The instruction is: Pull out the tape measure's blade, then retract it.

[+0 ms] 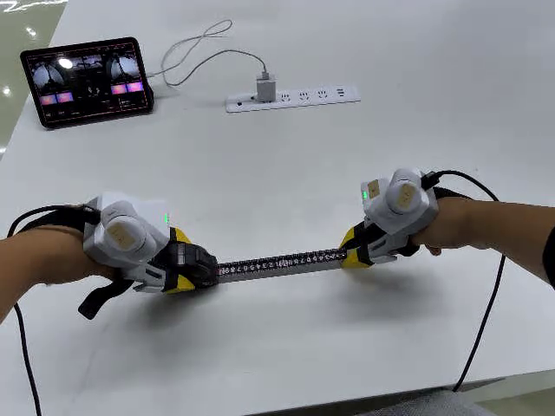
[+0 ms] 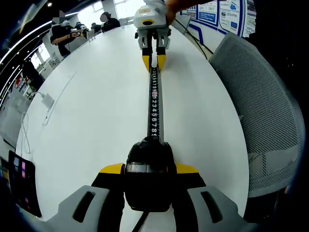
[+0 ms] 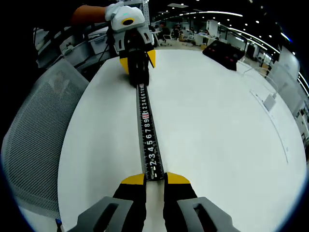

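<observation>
Head view: the left claw (image 1: 189, 265) was clamped on the black tape measure case (image 1: 198, 263), low left on the white bench (image 1: 364, 173). The blade (image 1: 282, 262) was pulled out and ran straight across to the right claw (image 1: 354, 253), which was pinched on its tip. On the far side of the bench were a tablet (image 1: 87, 80) with a lit screen and a power strip (image 1: 299, 97) with a white charger plugged in.

Left gripper view: this one added a close look at the case (image 2: 149, 179), wedged between the yellow-tipped jaws. The blade (image 2: 154, 106) was black with white numerals and led away to the right claw (image 2: 153, 60). A grey mesh chair (image 2: 256, 111) stood off the bench edge.

Right gripper view: this one added the tip grip, with the jaws closed on the blade end (image 3: 153, 171). The numerals counted up from there, with one red mark further along. At the far end the left claw (image 3: 137, 60) was holding the case.
</observation>
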### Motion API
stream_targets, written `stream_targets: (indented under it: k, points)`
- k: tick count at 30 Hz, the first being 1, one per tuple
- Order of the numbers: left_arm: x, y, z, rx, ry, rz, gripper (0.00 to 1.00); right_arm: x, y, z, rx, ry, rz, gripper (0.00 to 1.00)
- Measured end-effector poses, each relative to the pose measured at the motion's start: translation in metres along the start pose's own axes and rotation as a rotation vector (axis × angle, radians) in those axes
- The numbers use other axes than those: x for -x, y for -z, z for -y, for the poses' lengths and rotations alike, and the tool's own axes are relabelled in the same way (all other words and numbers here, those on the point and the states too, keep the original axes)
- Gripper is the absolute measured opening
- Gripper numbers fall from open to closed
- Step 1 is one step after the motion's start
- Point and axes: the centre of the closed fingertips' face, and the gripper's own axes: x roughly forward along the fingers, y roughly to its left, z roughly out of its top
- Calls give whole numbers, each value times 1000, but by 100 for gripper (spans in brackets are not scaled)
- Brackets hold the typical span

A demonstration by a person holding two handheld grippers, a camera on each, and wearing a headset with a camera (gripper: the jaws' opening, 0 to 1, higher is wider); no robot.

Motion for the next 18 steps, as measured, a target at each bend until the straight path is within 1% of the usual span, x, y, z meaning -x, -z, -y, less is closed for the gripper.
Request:
stream_targets:
  k: [6,18]
  points:
    - [0,-1,0,4,1,-2,32,3,6,1,-7,6,-6,8]
    - [0,0,0,1,3,0,32,6,10,1,-15,11,-4,8]
